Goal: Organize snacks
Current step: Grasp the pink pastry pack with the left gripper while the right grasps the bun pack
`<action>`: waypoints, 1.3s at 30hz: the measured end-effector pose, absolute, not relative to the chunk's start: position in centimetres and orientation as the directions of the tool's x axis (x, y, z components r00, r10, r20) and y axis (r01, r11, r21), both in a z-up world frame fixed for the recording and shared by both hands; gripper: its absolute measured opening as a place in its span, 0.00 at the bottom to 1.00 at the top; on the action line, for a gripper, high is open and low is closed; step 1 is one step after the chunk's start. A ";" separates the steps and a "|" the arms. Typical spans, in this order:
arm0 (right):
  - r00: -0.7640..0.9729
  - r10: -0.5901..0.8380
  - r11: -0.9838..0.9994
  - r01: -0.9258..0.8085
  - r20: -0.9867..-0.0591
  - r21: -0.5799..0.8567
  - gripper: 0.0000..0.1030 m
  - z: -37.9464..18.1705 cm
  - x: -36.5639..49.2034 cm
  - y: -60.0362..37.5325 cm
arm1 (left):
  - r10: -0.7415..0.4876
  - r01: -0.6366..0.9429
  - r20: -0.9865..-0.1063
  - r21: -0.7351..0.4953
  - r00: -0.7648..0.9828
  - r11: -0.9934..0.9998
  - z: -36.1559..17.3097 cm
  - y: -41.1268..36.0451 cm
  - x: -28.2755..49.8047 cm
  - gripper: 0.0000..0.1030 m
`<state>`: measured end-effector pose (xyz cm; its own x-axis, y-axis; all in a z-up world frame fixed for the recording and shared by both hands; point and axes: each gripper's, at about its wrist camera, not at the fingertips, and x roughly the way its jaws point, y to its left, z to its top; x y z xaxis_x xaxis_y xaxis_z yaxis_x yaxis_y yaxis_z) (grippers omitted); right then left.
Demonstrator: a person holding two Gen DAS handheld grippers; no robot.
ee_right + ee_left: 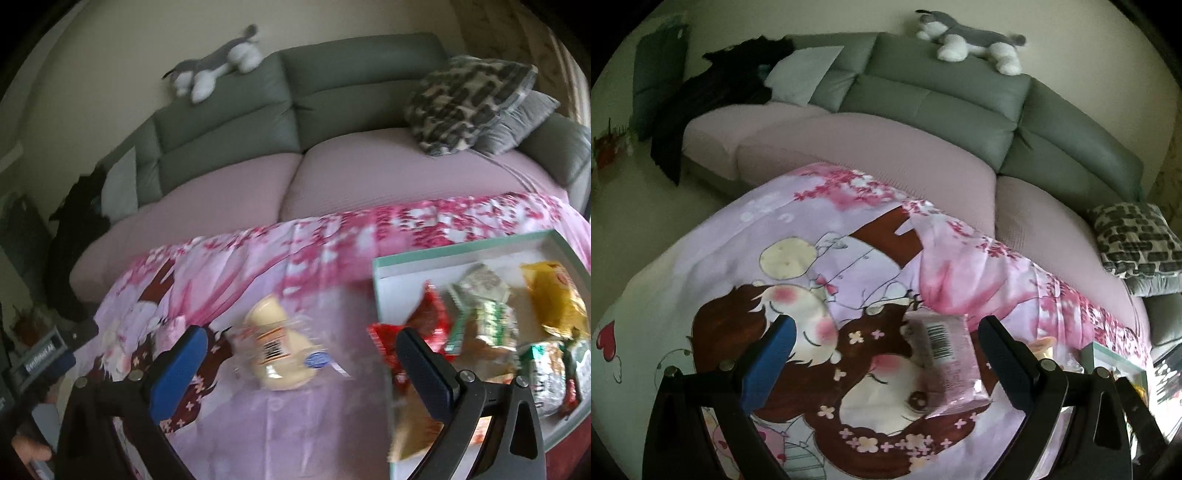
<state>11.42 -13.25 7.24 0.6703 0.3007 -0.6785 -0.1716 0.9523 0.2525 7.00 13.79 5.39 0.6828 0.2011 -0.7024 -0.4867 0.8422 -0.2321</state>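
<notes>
Pretty dim, flat indoor light, no hard shadows. Right wrist view's motion-blurred; heavy fisheye warp, black corners all round.

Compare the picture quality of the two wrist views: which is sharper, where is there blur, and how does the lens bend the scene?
Left wrist view: fairly sharp, the barcode on the pink packet readable as stripes; dim, even light. Right wrist view: motion blur smears the bread packet and the snacks in the tray. Both views: fisheye bowing curves the sofa, with dark corners.
</notes>
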 end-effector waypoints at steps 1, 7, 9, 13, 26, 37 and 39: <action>0.668 0.301 0.953 -0.180 -0.681 0.245 1.00 7.1 11.5 -12.9 | 0.192 -0.487 -0.707 -0.241 0.680 0.840 5.2 14.0 7.0 0.96; 0.626 0.292 0.956 -0.223 -0.723 0.193 1.00 5.5 12.0 -10.1 | 0.133 -0.458 -0.727 -0.270 0.674 0.847 4.1 13.5 7.8 0.96; 0.615 0.287 0.956 -0.232 -0.734 0.179 1.00 5.0 12.1 -9.5 | 0.118 -0.450 -0.740 -0.267 0.662 0.852 3.6 13.1 8.3 0.96; 0.600 0.275 0.958 -0.237 -0.752 0.161 1.00 4.1 12.4 -9.0 | 0.089 -0.439 -0.760 -0.272 0.644 0.856 2.4 12.2 9.4 0.96; 0.566 0.240 0.967 -0.213 -0.788 0.141 1.00 2.2 13.8 -9.2 | 0.018 -0.348 -0.812 -0.230 0.583 0.909 -0.3 8.2 12.8 0.95; 0.548 0.224 0.970 -0.206 -0.806 0.129 0.97 1.2 14.3 -9.2 | 0.014 -0.346 -0.840 -0.208 0.543 0.915 -1.8 7.7 14.3 0.94; 0.544 0.224 0.970 -0.203 -0.808 0.132 0.95 1.1 14.3 -9.4 | 0.020 -0.343 -0.840 -0.199 0.541 0.918 -1.8 7.4 14.4 0.94</action>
<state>14.33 -9.42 1.07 0.5445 0.2238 -0.8084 -0.2029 0.9703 0.1319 14.44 7.39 -1.85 0.5415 0.0198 -0.8405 -0.3431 0.9179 -0.1994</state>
